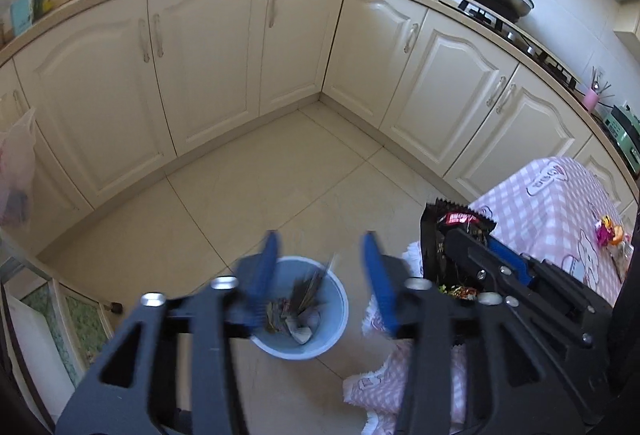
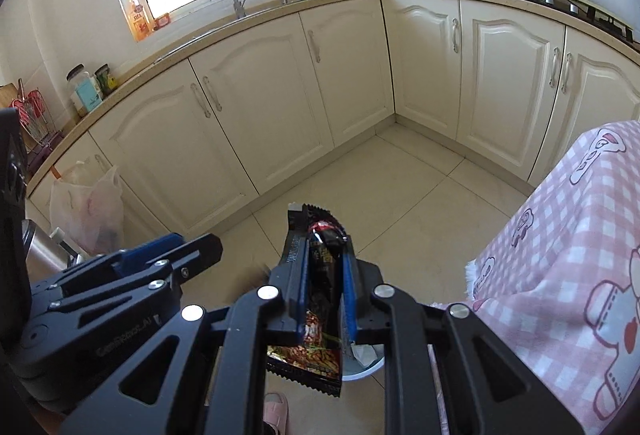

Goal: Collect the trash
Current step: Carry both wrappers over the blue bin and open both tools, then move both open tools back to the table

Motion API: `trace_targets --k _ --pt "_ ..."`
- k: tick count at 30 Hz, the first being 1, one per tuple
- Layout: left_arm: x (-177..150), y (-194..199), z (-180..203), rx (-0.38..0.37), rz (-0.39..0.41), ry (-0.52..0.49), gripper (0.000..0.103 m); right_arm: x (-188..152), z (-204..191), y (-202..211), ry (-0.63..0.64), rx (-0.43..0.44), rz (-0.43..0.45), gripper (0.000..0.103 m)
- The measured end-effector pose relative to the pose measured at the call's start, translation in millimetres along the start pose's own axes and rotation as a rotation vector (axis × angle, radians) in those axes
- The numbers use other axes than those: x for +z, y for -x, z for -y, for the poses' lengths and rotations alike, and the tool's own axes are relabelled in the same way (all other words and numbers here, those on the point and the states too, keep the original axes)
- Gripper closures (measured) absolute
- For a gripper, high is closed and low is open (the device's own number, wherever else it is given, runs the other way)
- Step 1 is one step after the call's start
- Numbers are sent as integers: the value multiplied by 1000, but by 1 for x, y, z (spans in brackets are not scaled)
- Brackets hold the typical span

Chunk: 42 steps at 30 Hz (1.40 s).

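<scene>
Left tongs: the left gripper (image 1: 320, 275), blue-padded on black linkages, stands with its jaws apart; nothing lies between the pads, which are blurred.

Bin: a round pale-blue plastic waste bin (image 1: 338, 319) stands on the cream floor tiles directly below the left gripper's gap; crumpled wrappers and paper already lie in it, and one dark wrapper, streaked with blur, shows at the rim.

Right tongs: the right gripper (image 2: 325, 289) has its pads pressed together on a black foil snack wrapper (image 2: 320, 315) with red and orange printing.

Wrapper axis: its long axis runs along the fingers, the serrated top sticking out past the fingertips and the printed lower end hanging below the pads.

Key relation: in the right wrist view only a sliver of the bin's rim shows, low and just right of the hanging end, so the wrapper appears to sit near the bin's edge, not over its middle; the right hand is the one carrying, just to the right of the left.

Table: a table draped in a pink-and-white checked cloth (image 1: 552, 211) stands to the right, with a small colourful wrapper (image 1: 608, 231) on top.

Judged next: shift the right gripper over the bin's mouth, then part its pads.
</scene>
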<state>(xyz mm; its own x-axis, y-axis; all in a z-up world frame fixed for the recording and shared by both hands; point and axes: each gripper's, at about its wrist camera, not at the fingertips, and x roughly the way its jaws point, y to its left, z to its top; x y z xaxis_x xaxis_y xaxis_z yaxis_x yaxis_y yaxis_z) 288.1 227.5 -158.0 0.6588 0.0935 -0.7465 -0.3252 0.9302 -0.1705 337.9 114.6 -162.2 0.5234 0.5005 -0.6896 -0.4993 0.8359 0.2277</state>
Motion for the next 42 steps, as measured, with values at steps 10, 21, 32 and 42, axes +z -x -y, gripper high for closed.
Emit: trace_targets --k 10,21,32,42 --pt "-2 -6 0 1 -15 5 53 -2 5 -7 -14 4 -15 88" --pt "2 4 -5 30 20 18 50 3 0 -10 7 32 1 86" --pt "10 29 -11 69 98 71 40 19 -8 4 42 54 117 72" --pt "10 59 21 42 147 12 35 16 14 49 -1 26 160 66"
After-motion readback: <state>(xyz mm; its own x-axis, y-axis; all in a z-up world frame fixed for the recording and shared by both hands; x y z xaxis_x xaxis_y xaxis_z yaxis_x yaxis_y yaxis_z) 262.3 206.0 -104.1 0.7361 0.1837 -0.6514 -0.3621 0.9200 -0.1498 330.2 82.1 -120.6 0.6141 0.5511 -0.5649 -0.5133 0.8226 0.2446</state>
